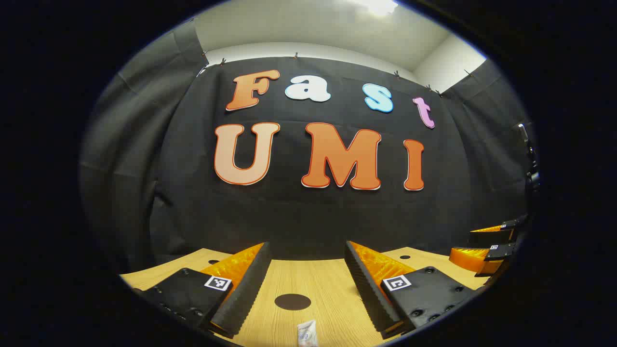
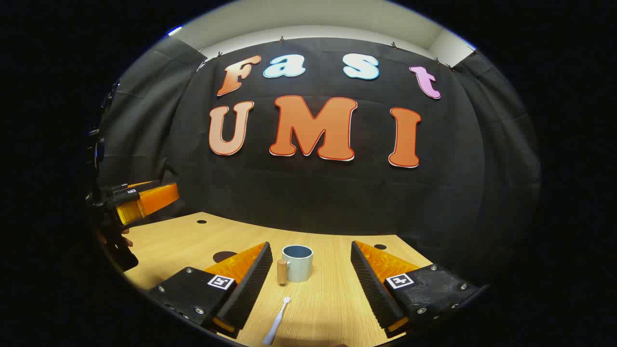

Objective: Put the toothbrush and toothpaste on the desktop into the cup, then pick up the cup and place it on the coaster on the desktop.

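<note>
In the left gripper view my left gripper (image 1: 307, 250) is open above the wooden desktop (image 1: 313, 284), with nothing between its fingers. A dark round coaster (image 1: 292, 301) lies ahead between them, and the end of a white toothpaste tube (image 1: 307, 333) pokes in at the bottom edge. In the right gripper view my right gripper (image 2: 309, 250) is open too. A pale blue-grey cup (image 2: 297, 262) with a wooden handle stands upright on the desktop (image 2: 332, 299) ahead between its fingers. A white toothbrush (image 2: 276, 321) lies flat in front of the cup, nearer to me.
The black cloth wall closes the back of the desktop. The other gripper (image 1: 487, 246) hangs at the right edge of the left gripper view. In the right gripper view the left gripper (image 2: 140, 200) hovers at far left, with the coaster (image 2: 224, 256) partly behind a finger. Small holes dot the desktop's far edge.
</note>
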Action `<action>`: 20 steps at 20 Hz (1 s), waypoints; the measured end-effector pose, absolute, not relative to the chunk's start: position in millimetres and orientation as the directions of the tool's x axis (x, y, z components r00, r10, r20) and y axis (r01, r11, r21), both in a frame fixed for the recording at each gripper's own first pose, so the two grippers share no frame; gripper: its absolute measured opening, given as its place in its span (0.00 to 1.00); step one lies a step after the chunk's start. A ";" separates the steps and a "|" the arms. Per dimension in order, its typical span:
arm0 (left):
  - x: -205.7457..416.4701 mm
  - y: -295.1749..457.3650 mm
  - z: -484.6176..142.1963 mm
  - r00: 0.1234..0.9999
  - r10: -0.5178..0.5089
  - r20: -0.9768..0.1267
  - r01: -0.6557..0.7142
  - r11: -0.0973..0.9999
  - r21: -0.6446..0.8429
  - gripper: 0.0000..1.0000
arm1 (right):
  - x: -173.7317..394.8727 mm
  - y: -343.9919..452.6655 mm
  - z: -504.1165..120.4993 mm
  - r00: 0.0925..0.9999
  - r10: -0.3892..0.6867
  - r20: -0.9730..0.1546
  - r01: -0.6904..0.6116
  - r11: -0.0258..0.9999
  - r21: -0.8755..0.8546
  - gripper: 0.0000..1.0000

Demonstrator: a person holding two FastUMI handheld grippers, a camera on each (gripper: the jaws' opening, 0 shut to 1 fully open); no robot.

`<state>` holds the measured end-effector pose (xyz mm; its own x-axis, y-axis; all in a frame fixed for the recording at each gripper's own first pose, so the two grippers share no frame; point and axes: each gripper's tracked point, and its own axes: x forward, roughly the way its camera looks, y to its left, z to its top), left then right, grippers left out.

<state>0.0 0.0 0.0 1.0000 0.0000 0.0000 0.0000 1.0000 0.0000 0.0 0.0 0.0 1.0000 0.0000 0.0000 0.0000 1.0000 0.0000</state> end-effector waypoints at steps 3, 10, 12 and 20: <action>-1.2 1.9 0.1 1.000 0.004 0.000 -0.004 1.000 -0.005 0.96 | 1.9 0.6 0.1 1.000 0.012 -0.014 -0.011 1.000 0.014 0.98; 0.8 10.8 16.7 1.000 -0.004 -0.010 0.004 1.000 0.015 0.98 | 4.2 8.6 -9.0 0.988 0.071 -0.136 -0.072 0.997 0.003 0.99; -1.4 12.9 17.7 1.000 0.005 -0.028 -0.004 1.000 0.029 1.00 | 4.2 11.7 -8.5 0.981 0.092 -0.172 -0.091 0.996 0.015 0.99; 14.7 11.6 -2.7 0.981 -0.019 -0.194 0.030 0.998 0.055 0.98 | 9.3 17.4 -21.9 0.935 0.152 -0.321 -0.137 0.988 0.069 0.98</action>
<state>14.7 11.6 -2.7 0.9808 -0.0191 -0.1939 0.0303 0.9980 0.0550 9.3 17.4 -21.9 0.9348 0.1523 -0.3209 -0.1372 0.9881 0.0694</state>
